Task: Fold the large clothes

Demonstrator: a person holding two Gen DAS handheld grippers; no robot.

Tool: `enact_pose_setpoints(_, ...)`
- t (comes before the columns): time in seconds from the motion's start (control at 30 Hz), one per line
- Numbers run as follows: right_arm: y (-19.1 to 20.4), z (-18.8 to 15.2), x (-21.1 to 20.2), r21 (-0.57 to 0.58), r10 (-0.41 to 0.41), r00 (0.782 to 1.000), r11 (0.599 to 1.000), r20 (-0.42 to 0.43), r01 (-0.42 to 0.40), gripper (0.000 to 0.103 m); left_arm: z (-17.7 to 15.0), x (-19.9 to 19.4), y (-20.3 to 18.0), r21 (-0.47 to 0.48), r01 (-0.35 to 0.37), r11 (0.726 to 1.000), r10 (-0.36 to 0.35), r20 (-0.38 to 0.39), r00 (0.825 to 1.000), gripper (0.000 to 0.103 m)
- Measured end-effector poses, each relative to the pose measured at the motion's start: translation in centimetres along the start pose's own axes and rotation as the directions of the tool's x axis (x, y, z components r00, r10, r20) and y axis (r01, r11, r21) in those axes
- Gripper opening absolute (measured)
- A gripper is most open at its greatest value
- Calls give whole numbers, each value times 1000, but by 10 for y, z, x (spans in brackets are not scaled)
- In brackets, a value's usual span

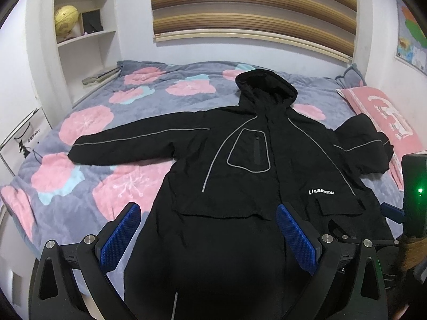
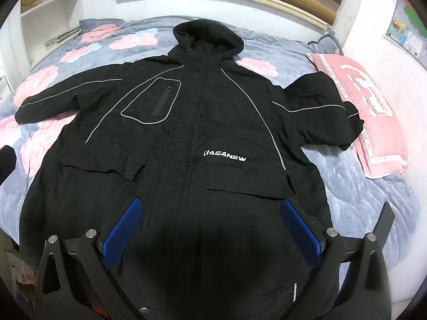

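A large black hooded jacket (image 1: 240,160) (image 2: 186,138) with grey piping and white chest lettering lies face up on the bed, hood toward the wall. Its left sleeve (image 1: 128,144) stretches out flat; its right sleeve (image 2: 320,106) is bunched against the pink pillow. My left gripper (image 1: 208,213) hovers open above the jacket's lower left part, blue pads wide apart, nothing between them. My right gripper (image 2: 210,210) is open too, over the lower middle of the jacket, with nothing held. The jacket's hem is hidden below both views.
The bed's grey cover with pink flowers (image 1: 88,122) fills the space. A pink pillow (image 2: 373,112) lies at the right by the wall. White shelves (image 1: 82,26) with a globe and books stand at the back left. The right gripper's body (image 1: 413,194) shows at the right edge.
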State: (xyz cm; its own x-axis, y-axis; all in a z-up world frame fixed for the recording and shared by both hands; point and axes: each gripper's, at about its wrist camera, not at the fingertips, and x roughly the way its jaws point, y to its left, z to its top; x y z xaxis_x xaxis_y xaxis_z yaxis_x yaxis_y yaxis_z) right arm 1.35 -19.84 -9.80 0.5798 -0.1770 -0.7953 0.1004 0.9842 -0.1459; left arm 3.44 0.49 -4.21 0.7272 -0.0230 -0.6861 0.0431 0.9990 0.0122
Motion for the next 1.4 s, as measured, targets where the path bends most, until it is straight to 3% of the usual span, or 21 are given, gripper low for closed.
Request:
enact_pose_setpoints(0.27, 2, 5, 11, 12, 8, 1000, 1000, 16, -8, 103, 2, 7, 1, -1, 4, 1000, -4, -5, 1000, 101)
enact_pose_setpoints(0.53, 17, 31, 58, 38, -18, 987, 999, 158, 12, 103, 7, 41, 16, -40, 25, 999, -25, -13, 1000, 101)
enact_pose_setpoints(0.73, 13, 37, 116, 114, -28, 983, 993, 181, 7, 103, 14, 85, 65, -144, 7, 990, -1, 43, 999, 101)
enact_pose_setpoints(0.93, 12, 19, 161, 143, -30, 990, 990, 139, 10, 103, 29, 131, 166, -270, -98, 958, 127, 90, 988, 101)
enact_pose_setpoints(1.03, 18, 16, 159, 129, -52, 984, 991, 168, 30, 103, 39, 150, 241, -374, -140, 917, 191, 103, 976, 101)
enact_pose_setpoints(1.1, 25, 15, 163, 108, -70, 984, 993, 167, 52, 103, 43, 167, 293, -467, -118, 876, 183, 97, 978, 101)
enact_pose_setpoints(1.2, 27, 14, 166, 101, -75, 983, 993, 166, 58, 103, 39, 198, 367, -617, -113, 779, 205, 80, 975, 101)
enact_pose_setpoints(1.3, 25, 15, 168, 107, -60, 985, 993, 160, 43, 103, 30, 232, 411, -711, -111, 695, 193, 36, 981, 101)
enact_pose_setpoints(1.4, 26, 16, 170, 104, -61, 986, 994, 153, 45, 103, 21, 263, 434, -757, -71, 650, 142, 29, 989, 101)
